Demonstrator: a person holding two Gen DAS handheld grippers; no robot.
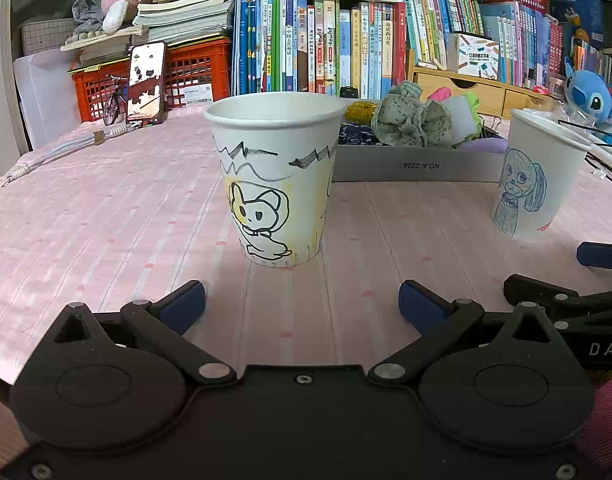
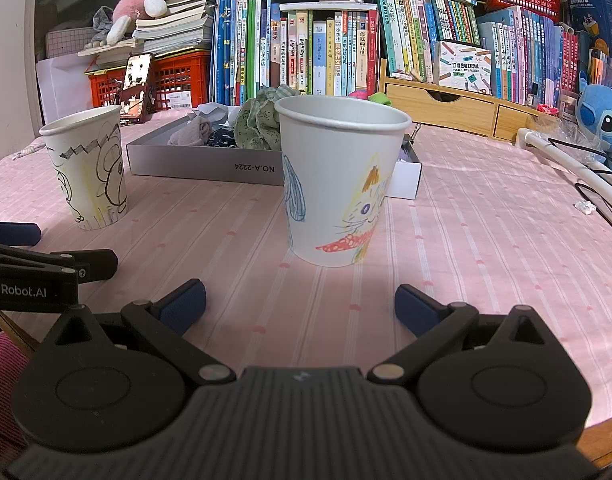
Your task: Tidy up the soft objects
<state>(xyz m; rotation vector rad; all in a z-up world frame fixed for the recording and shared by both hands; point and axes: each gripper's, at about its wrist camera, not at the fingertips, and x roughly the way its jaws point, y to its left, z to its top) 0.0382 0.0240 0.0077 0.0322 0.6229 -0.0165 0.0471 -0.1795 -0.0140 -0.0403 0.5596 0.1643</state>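
Soft things, crumpled cloths and small socks [image 1: 418, 122], lie heaped in a flat grey box [image 1: 406, 166] at the far side of the table [image 1: 105, 220], behind two paper cups. From the left wrist view, the left tongs [image 1: 301, 300] stand wide and hold nothing; the cup with the black and yellow drawing [image 1: 275, 178] is upright just in front of them, and its inside is not visible.

From the right wrist view, the right tongs [image 2: 299, 302] are also wide and hold nothing. The cup with the crayon cat [image 2: 340, 180] stands upright near them, and the box with the cloths [image 2: 261, 122] is behind it, a little to the left. Whether the cups already contain something I cannot tell. For any reach to the box, I judge it best to go over or beside the cup, because such a light cup tips easily, and to pinch one cloth at its highest fold.
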